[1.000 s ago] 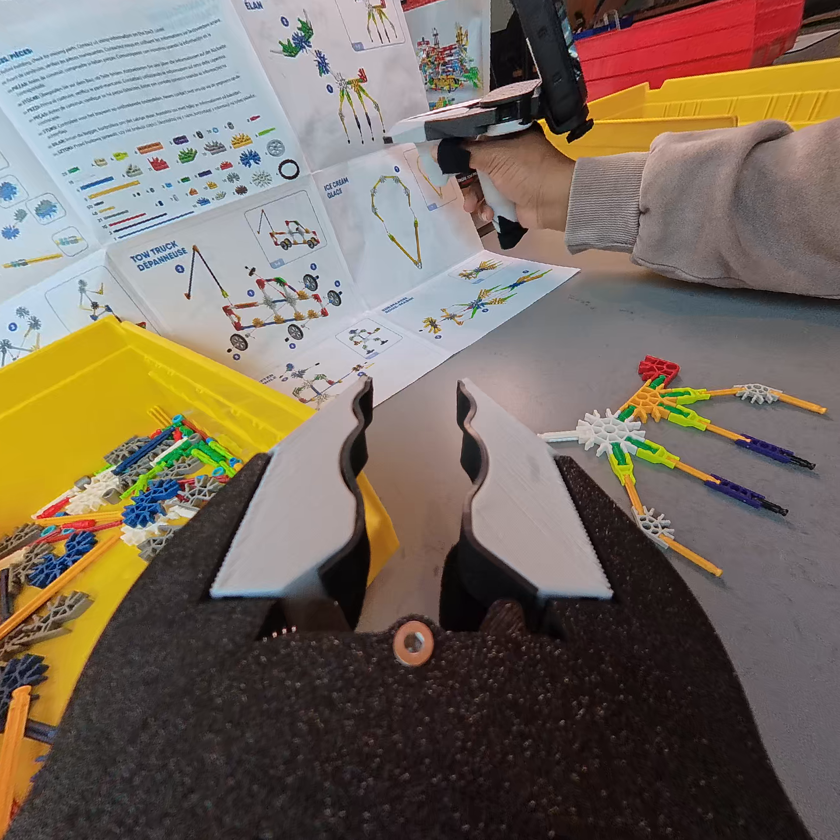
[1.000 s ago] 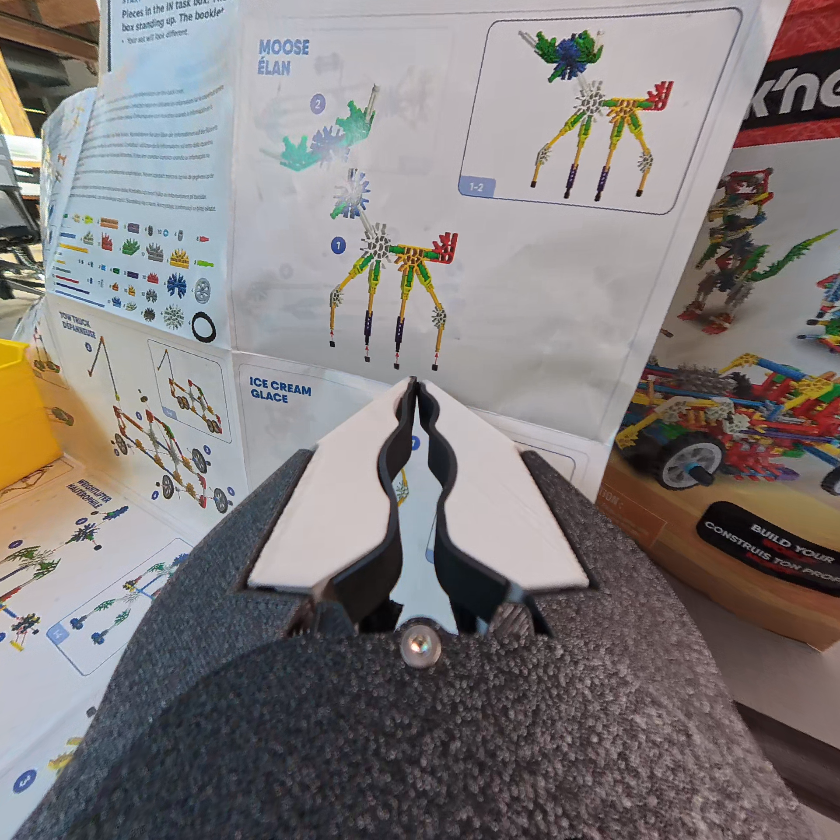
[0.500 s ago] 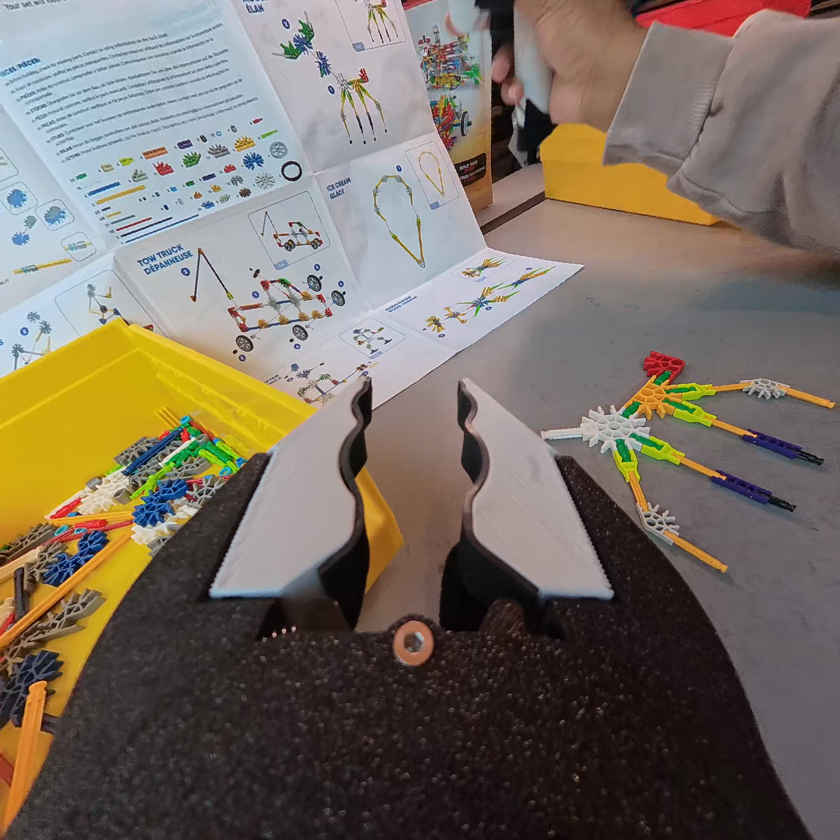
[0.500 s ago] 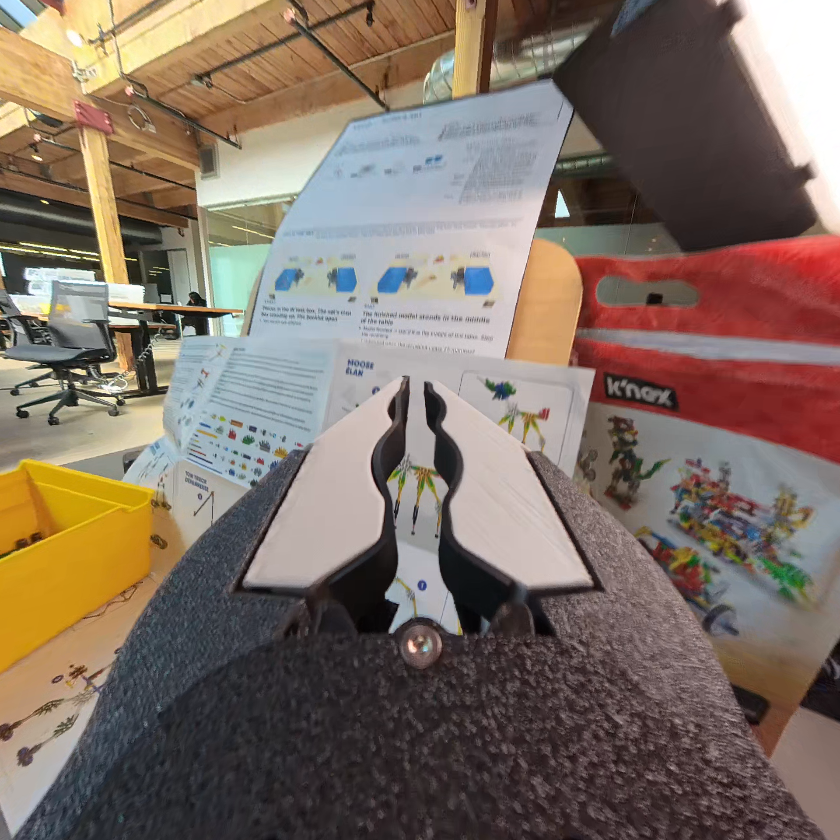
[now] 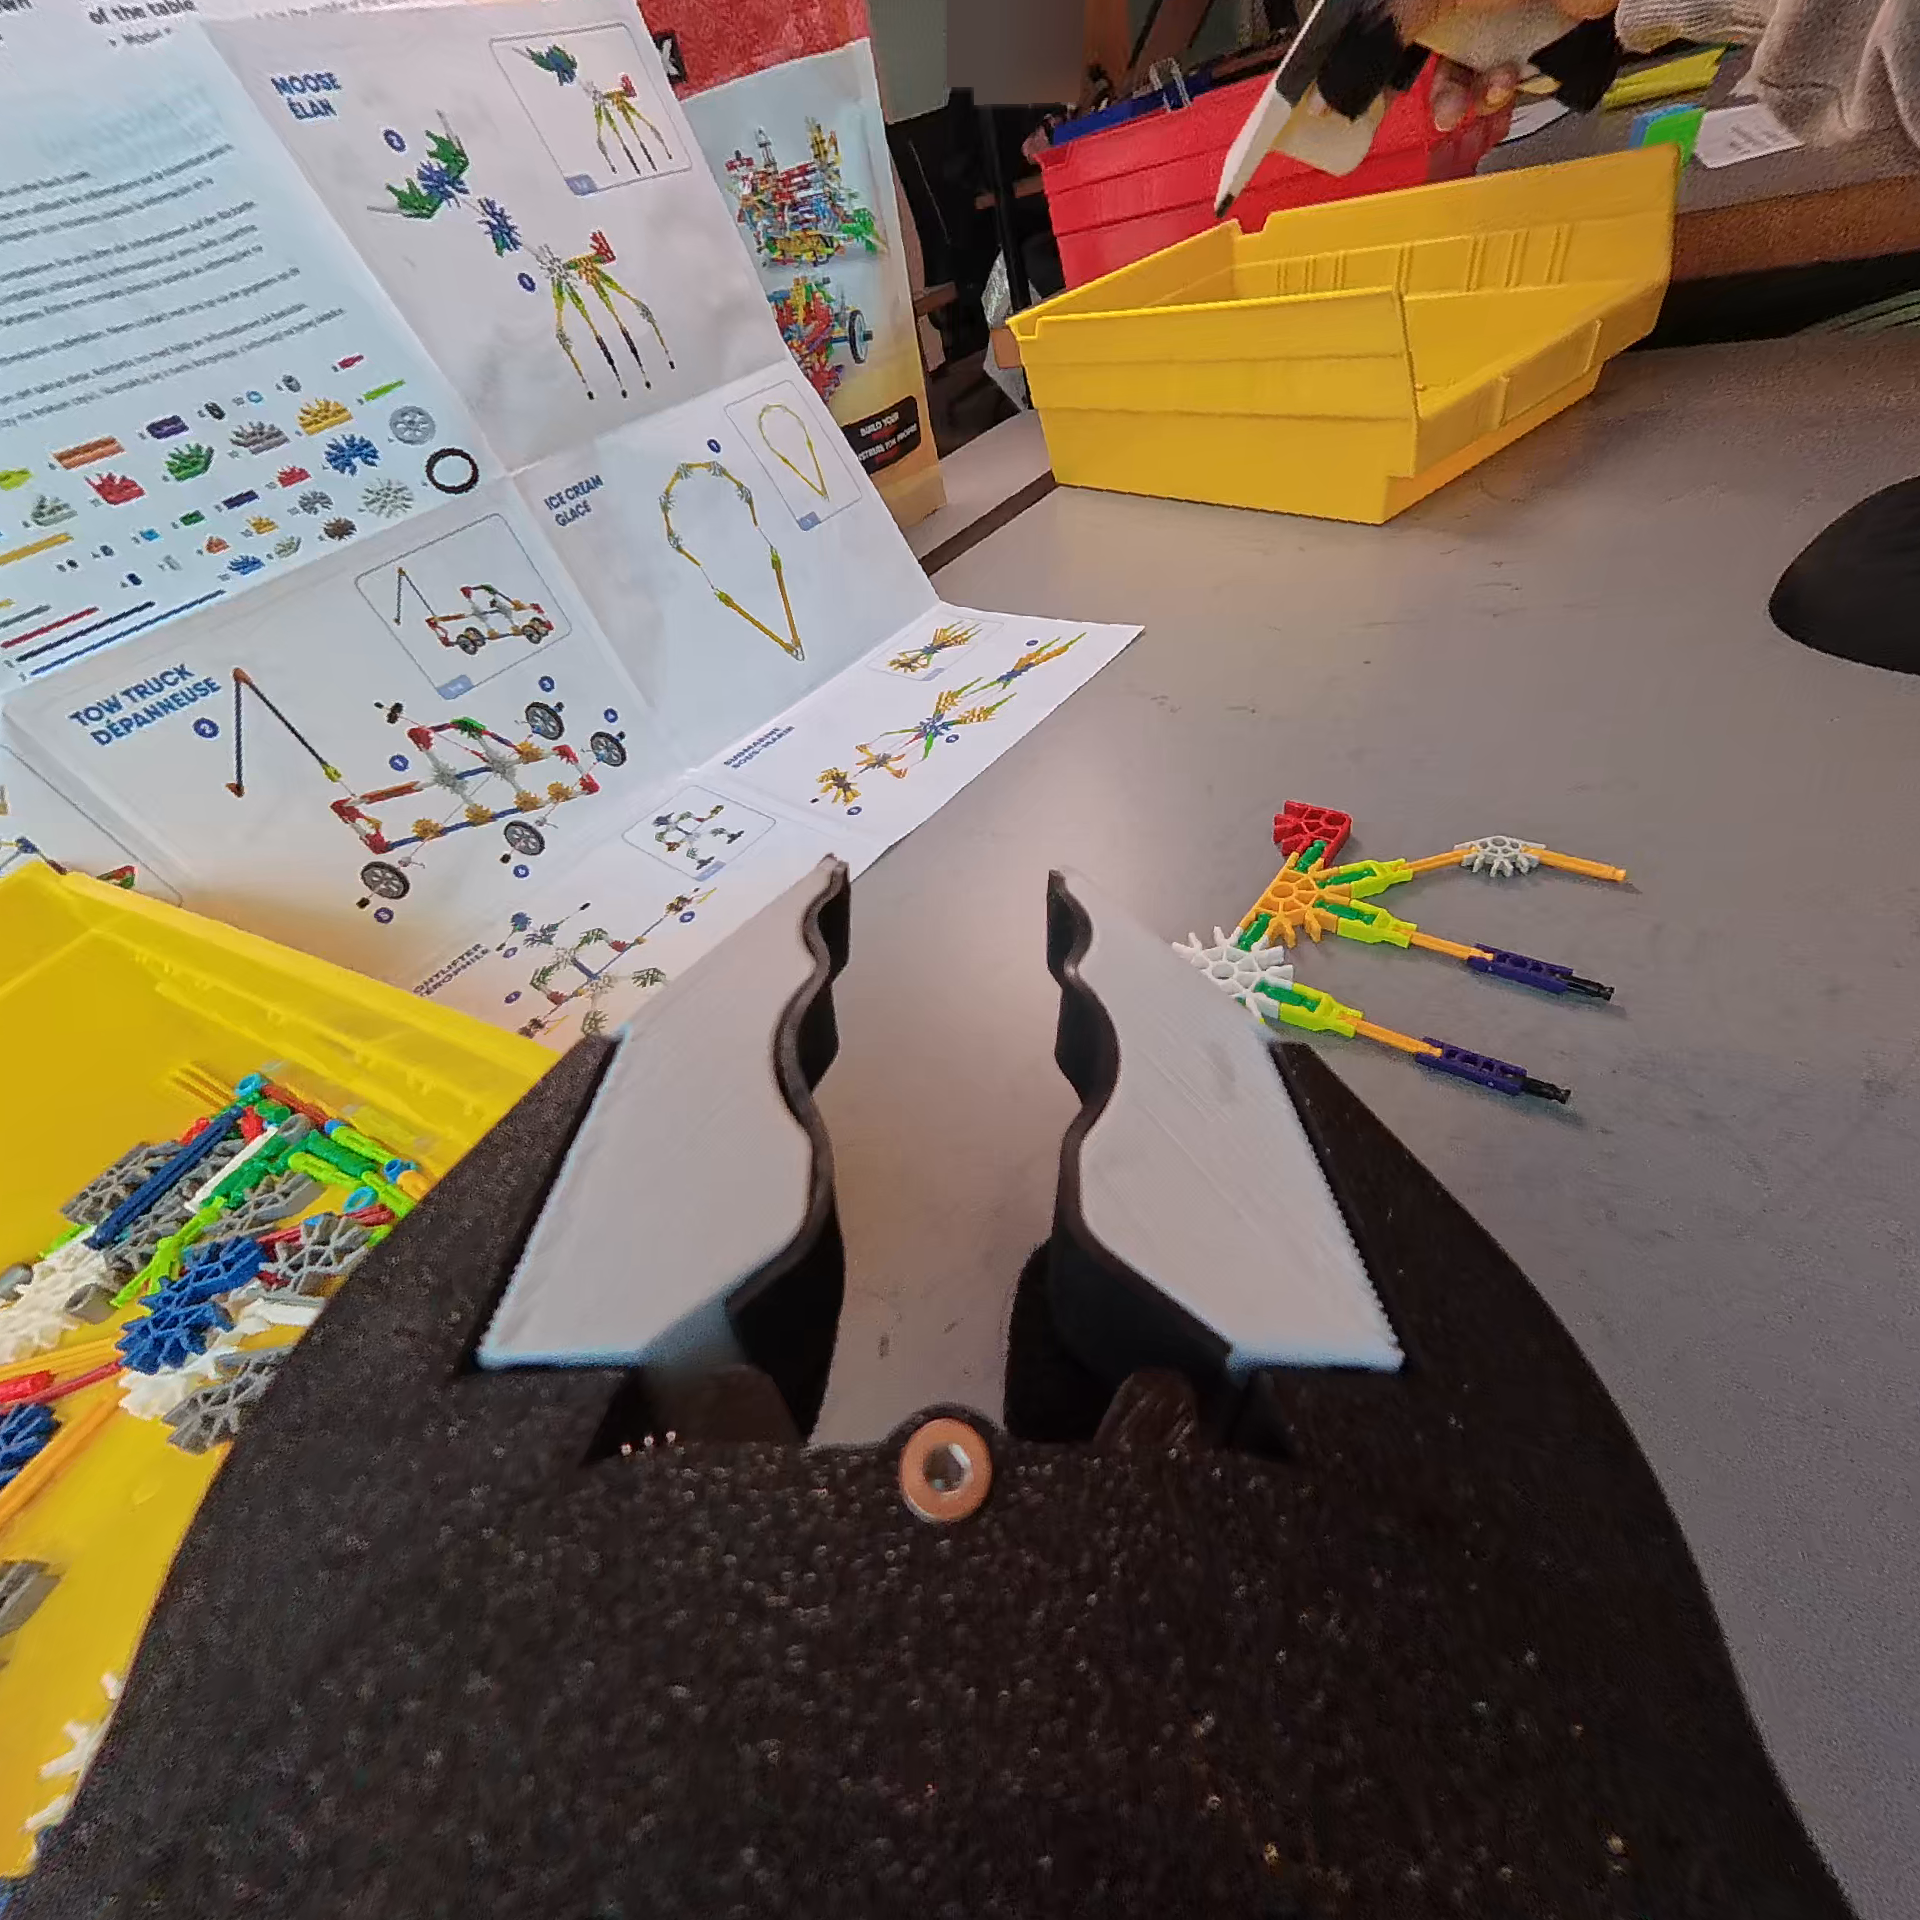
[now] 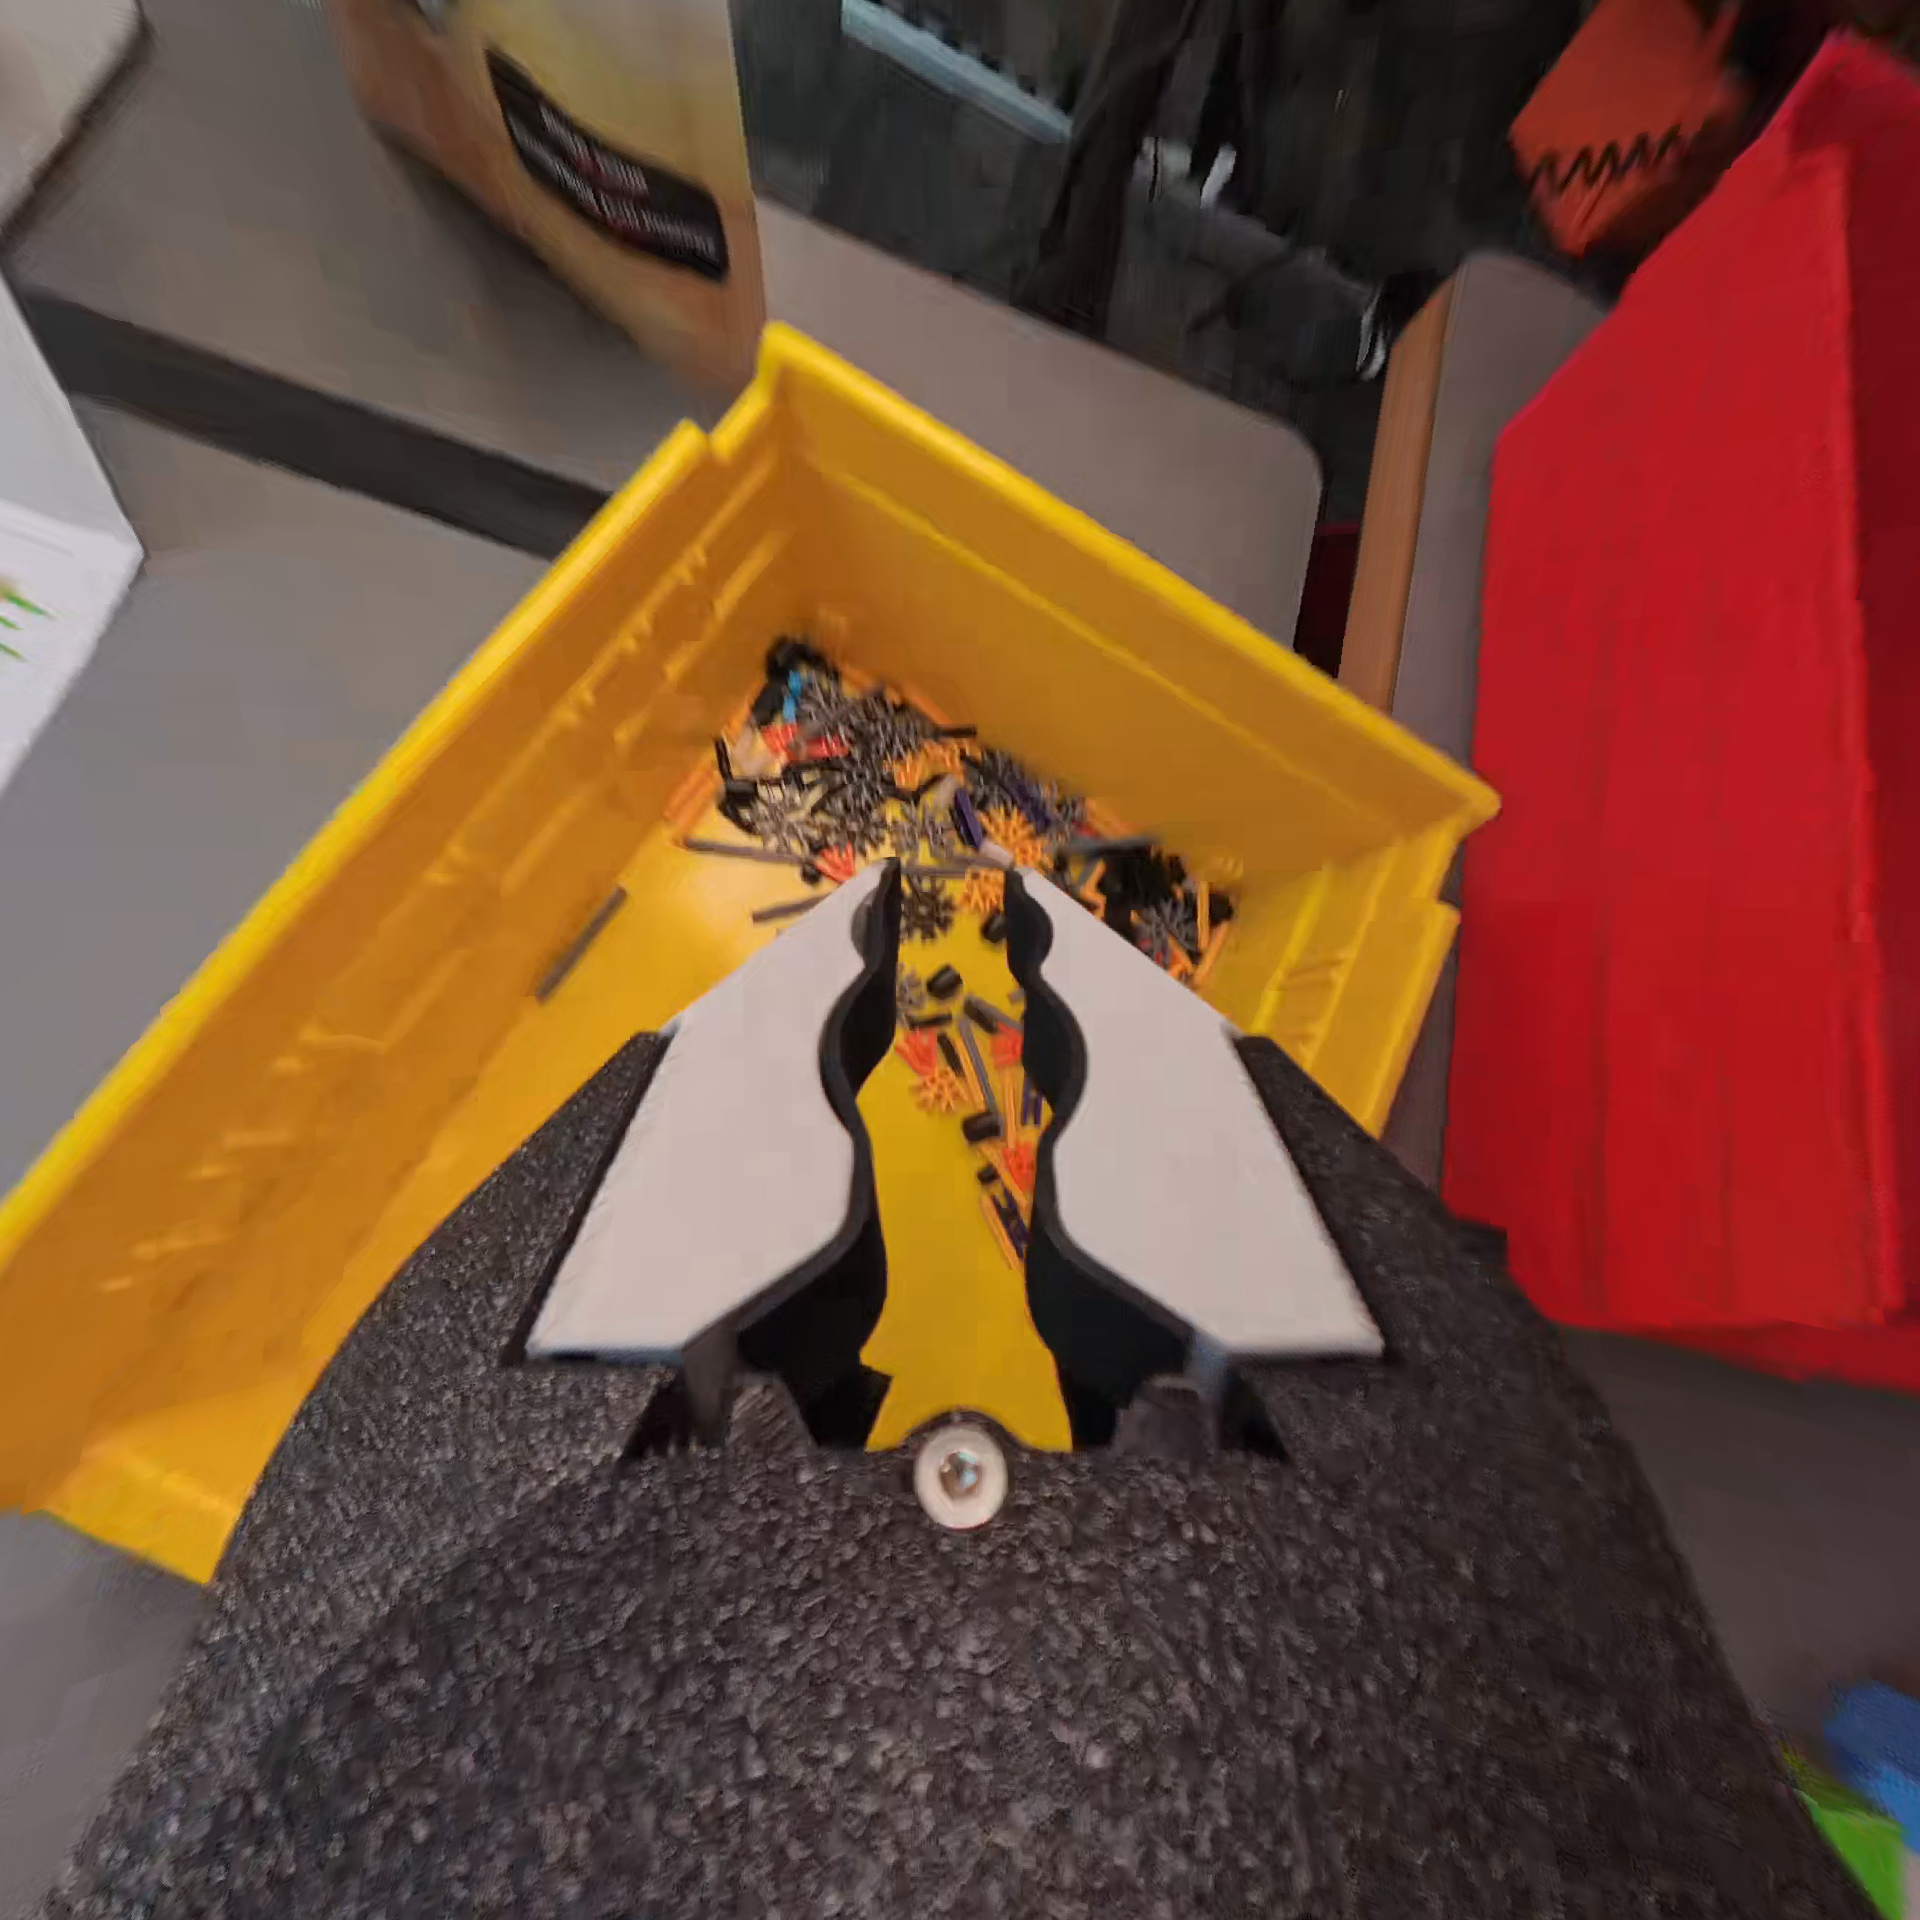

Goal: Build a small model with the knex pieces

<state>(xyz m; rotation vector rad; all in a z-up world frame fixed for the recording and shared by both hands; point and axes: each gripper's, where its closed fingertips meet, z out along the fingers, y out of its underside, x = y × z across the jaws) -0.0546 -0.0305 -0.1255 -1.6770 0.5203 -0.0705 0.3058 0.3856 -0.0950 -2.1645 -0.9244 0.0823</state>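
Observation:
My left gripper (image 5: 943,881) is open and empty, low over the grey table between a yellow bin (image 5: 260,987) of loose rod-and-connector pieces and a flat built figure (image 5: 1382,935) of white, orange and red connectors with green, yellow and purple rods. My right gripper (image 6: 948,881) is open and empty, pointing down into a second yellow bin (image 6: 1091,665) that holds a heap of small dark and orange pieces (image 6: 914,790). It also shows in the left wrist view (image 5: 1262,135), raised above that bin (image 5: 1299,416).
A folded instruction sheet (image 5: 416,468) stands behind the left bin, against a toy box (image 5: 821,260). A red bin (image 6: 1704,779) stands right of the second yellow bin. The right view is motion-blurred. A dark round shape (image 5: 1860,592) lies at the table's right edge. Tip to tip, the grippers are about 55 centimeters apart.
My right gripper swung from facing the instruction sheet up and over to point down into the far yellow bin, and its jaws opened. My left gripper shifted slightly right.

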